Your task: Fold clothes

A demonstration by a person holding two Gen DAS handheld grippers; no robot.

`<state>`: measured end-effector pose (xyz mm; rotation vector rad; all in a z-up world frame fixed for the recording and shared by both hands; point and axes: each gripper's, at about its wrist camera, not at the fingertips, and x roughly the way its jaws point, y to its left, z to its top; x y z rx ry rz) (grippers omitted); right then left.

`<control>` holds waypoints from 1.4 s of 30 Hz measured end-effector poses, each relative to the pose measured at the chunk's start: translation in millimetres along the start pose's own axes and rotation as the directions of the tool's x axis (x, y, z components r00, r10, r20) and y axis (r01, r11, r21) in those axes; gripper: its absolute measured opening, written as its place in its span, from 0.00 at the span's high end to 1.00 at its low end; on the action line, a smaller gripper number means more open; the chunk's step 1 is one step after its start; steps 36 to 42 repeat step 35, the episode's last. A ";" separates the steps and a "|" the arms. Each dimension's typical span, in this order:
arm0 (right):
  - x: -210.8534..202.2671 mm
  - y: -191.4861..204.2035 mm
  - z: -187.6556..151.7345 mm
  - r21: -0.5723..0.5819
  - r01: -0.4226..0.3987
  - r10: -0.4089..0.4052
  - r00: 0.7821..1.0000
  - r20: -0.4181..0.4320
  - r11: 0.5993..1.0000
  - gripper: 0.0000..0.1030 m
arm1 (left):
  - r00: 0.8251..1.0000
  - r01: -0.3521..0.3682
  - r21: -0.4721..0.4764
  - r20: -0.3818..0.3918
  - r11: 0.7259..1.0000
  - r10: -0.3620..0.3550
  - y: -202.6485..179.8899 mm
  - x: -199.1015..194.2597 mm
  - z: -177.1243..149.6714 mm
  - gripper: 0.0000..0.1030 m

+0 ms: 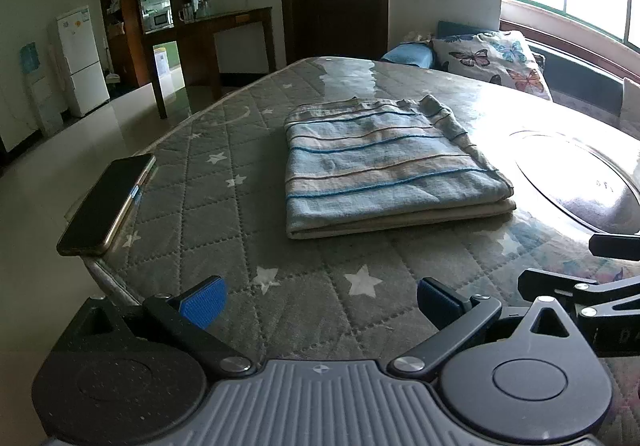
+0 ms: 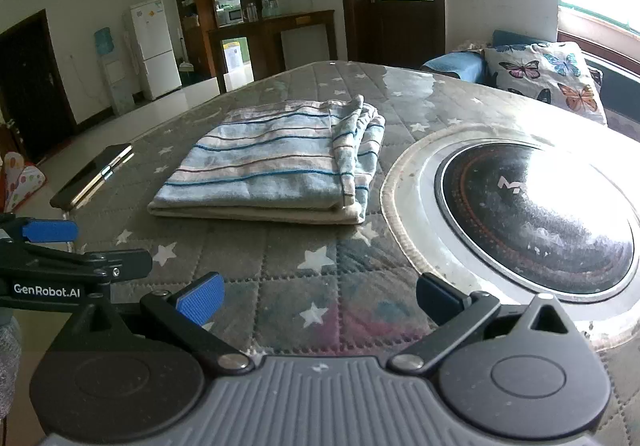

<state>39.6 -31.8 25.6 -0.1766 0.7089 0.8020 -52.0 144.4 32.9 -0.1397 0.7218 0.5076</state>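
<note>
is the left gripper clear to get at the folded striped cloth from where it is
Probably yes: the left gripper is open, and only bare quilted cover lies between it and the folded striped cloth. The phone sits off to the side.

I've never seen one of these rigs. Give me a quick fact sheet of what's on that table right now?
surface: quilted star-print table cover
garment: striped blue cloth, folded flat, lying free
phone: smartphone at the table's left edge
cooker: round induction hob set in the table, right of the cloth
left claw: open, empty
right claw: open, empty
</note>
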 end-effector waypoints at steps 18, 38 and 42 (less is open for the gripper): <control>3.7 4.6 -3.9 0.011 -0.005 0.005 1.000 -0.011 1.000 0.00 | 1.000 -0.002 0.001 -0.008 1.000 0.002 -2.9 0.5 -3.0 0.00; 4.3 5.4 -2.8 0.008 -0.002 0.002 1.000 -0.013 1.000 0.00 | 1.000 -0.006 -0.002 -0.011 1.000 0.006 -3.6 2.2 -2.9 0.00; 4.3 5.4 -2.8 0.008 -0.002 0.002 1.000 -0.013 1.000 0.00 | 1.000 -0.006 -0.002 -0.011 1.000 0.006 -3.6 2.2 -2.9 0.00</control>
